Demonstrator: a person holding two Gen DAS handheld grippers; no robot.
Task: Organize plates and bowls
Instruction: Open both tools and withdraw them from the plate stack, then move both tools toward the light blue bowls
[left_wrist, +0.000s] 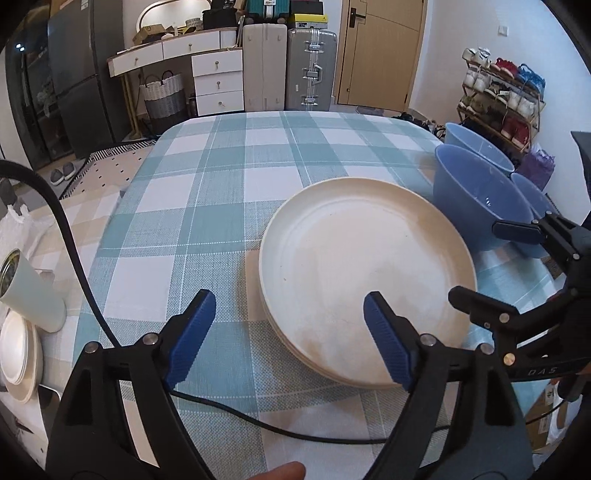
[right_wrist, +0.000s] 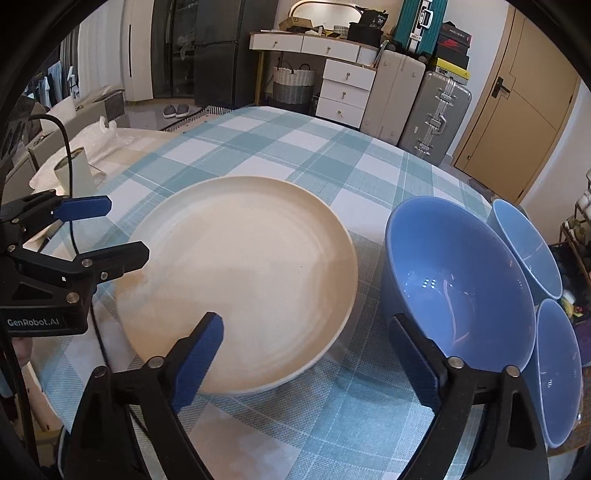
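A table under a teal and white checked cloth (left_wrist: 229, 192) fills the middle of a cluttered room; beyond the table stand a white chest of drawers (left_wrist: 218, 83), two upright suitcases (left_wrist: 312, 70) and a wooden door (left_wrist: 382, 51); a stack of cream plates (left_wrist: 365, 273) sits on the cloth, and just beside the stack stand three blue bowls, the largest (right_wrist: 458, 284) nearest it; a black cable (left_wrist: 280, 432) trails across the cloth on the near side of the plates; the left gripper (left_wrist: 290, 338) hangs released over the stack's near edge, grasping nothing; the right gripper (right_wrist: 306, 356) is likewise spread wide, between stack and big bowl; only the left view shows the shoe rack (left_wrist: 498, 96) beyond the bowls and more pale dishes (left_wrist: 18, 354) off to the far side of the plates.
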